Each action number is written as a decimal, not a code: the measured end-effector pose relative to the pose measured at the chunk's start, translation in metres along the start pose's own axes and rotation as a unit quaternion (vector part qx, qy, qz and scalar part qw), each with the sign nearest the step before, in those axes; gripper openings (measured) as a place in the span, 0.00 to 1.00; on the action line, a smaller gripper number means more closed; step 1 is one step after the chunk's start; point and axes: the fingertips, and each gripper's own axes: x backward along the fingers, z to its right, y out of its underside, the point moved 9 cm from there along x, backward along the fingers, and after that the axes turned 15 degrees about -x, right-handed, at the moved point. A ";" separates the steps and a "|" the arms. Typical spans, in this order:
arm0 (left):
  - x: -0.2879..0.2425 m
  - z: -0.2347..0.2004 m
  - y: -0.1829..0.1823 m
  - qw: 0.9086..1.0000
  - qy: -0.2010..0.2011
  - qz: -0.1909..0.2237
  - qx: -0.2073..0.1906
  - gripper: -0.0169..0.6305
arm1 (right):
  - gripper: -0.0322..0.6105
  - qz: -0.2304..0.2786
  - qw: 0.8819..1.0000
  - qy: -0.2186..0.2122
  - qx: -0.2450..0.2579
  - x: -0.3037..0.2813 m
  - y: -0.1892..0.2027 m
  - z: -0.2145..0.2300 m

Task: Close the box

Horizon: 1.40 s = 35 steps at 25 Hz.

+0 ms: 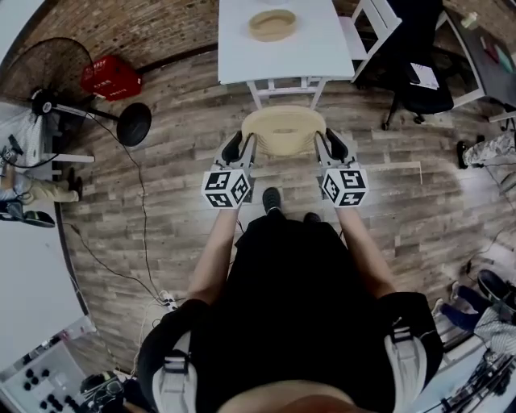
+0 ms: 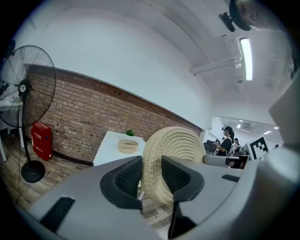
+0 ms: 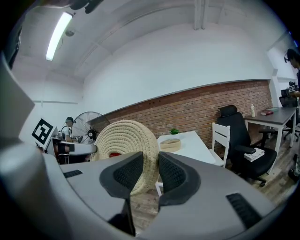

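Head view: left gripper (image 1: 242, 150) and right gripper (image 1: 329, 148) pinch opposite edges of the woven lid (image 1: 284, 129), likely keeping it balanced for the basket (image 1: 272, 24) ahead.

The fingers (image 2: 126, 176) hide part of the woven lid (image 2: 178, 143); the white table (image 1: 238, 48) is cropped above.

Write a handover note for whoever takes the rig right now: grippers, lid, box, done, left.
Left gripper: shut on the left edge of the woven lid.
Right gripper: shut on the lid's right edge.
Lid: held in the air over the floor, short of the white table.
Woven box: open, on the table.
Done: lid is in hand.
Left: carry it forward, seat it on the box, release.
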 end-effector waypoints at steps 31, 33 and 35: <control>-0.049 -0.076 -0.007 0.999 0.032 -0.006 -0.016 0.24 | 0.21 0.012 0.999 0.031 -0.032 -0.079 0.002 -0.013; -0.057 -0.075 -0.009 0.999 0.029 -0.005 -0.014 0.24 | 0.21 0.011 0.999 0.027 -0.030 -0.084 -0.004 -0.007; -0.067 -0.074 -0.012 1.000 0.027 -0.005 -0.012 0.24 | 0.21 0.011 0.999 0.024 -0.026 -0.090 -0.012 -0.001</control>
